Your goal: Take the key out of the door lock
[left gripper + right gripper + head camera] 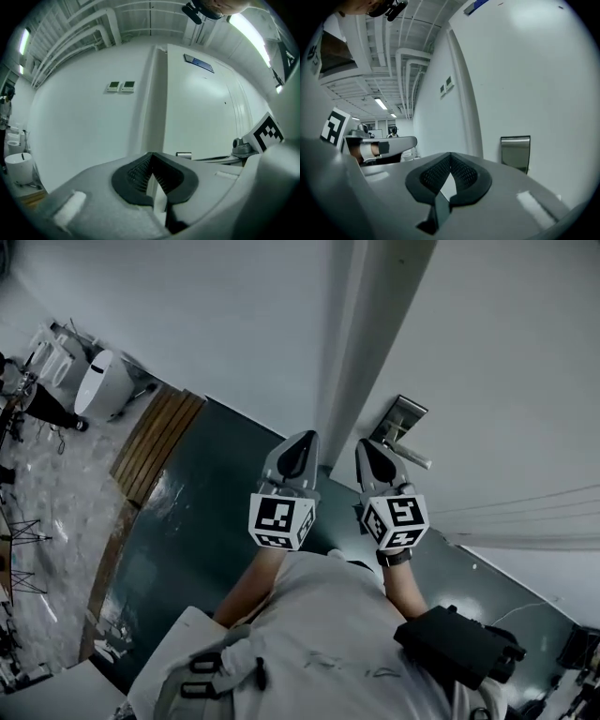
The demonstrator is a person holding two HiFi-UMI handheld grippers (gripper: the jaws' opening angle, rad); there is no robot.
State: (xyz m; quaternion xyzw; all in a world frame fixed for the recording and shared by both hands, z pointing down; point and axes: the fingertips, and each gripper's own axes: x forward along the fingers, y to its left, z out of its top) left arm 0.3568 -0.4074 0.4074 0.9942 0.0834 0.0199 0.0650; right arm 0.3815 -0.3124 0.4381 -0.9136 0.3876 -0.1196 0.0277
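Observation:
I stand close to a white door [506, 371]. Its metal lock plate [405, 416] and lever handle [412, 457] are just beyond my right gripper [366, 446]. No key is visible in any view. My left gripper [302, 439] points at the door frame [347, 362], level with the right one. Both are shut and hold nothing. In the right gripper view the lock plate [515, 151] stands right of the shut gripper [450, 157]. In the left gripper view the gripper [151, 157] faces the door edge, with the handle [243, 149] at the right.
A dark floor [216, 502] runs along the wall, with a wooden slatted strip [155, 442] to its left. A white appliance [98, 381] and tripods [23, 540] stand at the far left. A black pouch [455, 643] hangs at the person's waist. A small metal latch plate [183, 154] sits on the door edge.

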